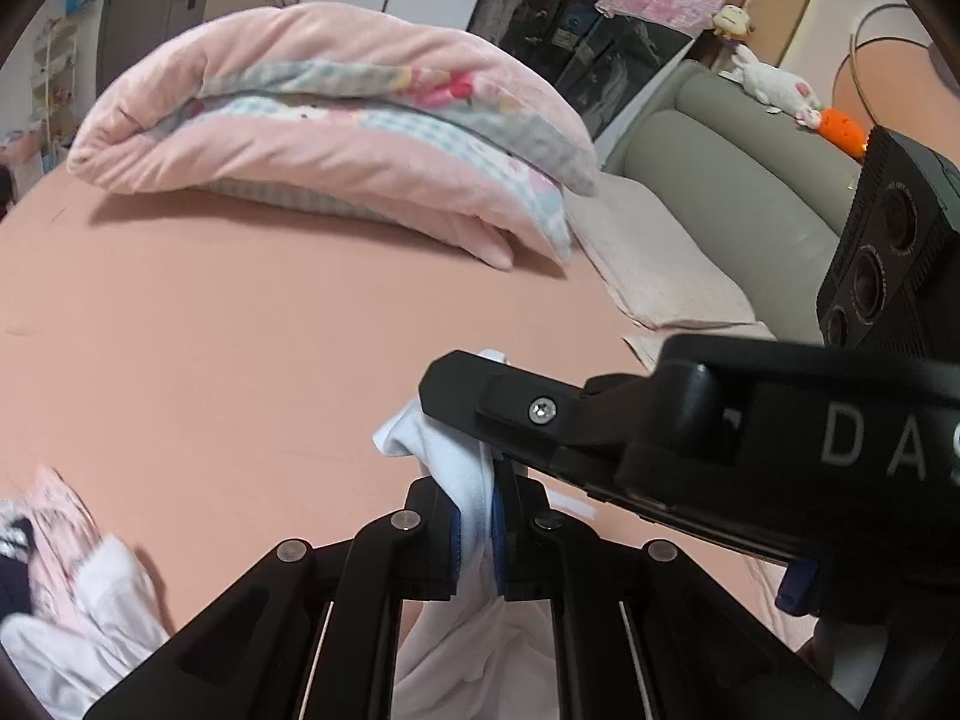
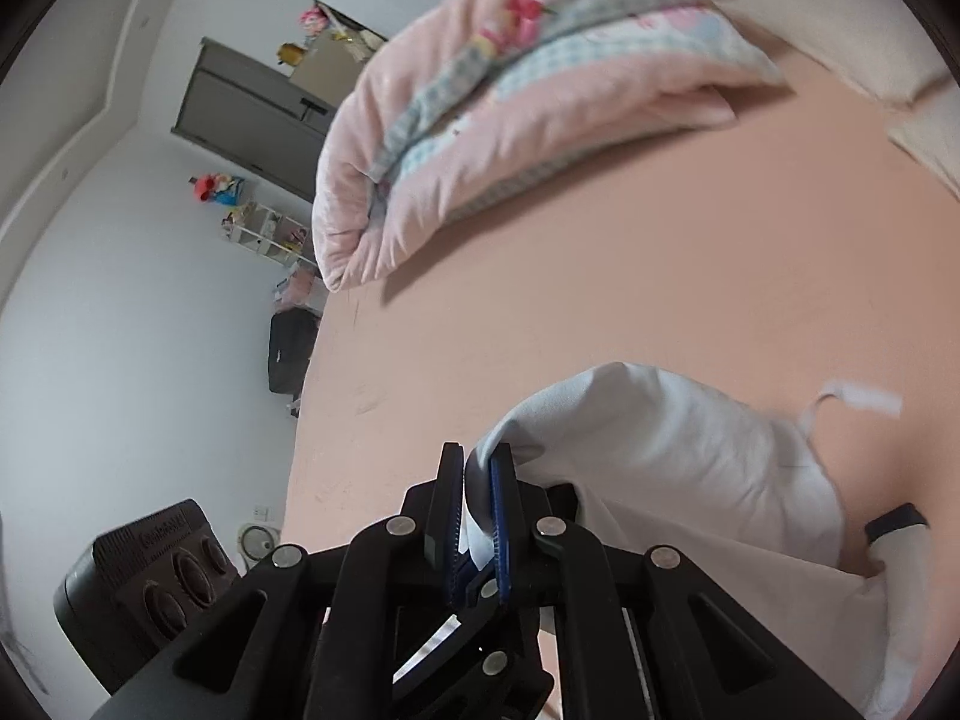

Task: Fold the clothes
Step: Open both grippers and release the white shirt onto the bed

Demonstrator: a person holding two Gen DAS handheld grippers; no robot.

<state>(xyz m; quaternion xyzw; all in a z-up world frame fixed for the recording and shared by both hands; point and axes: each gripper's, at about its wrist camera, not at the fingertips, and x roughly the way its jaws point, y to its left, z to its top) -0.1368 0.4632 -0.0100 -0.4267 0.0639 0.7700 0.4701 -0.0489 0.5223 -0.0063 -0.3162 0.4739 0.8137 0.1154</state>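
Garment (image 2: 690, 468), white, hangs over the pink bed (image 1: 240, 360), one edge clamped in both grippers: left gripper (image 1: 474, 534) and right gripper (image 2: 477, 510) almost touching w/ tips crossing, so cloth's long axis drops below them, neither hand nearer.

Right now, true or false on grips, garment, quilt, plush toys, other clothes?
1. Both grippers are shut on the white garment. True: left gripper and right gripper each pinch its cloth.
2. The folded pink quilt lies on the floor. False: it rests on the pink bed sheet.
3. The left gripper is empty. False: white fabric sits between its pads.
4. Plush toys sit on the grey headboard. True.
5. No other clothes are on the bed. False: a clothes pile lies at lower left.
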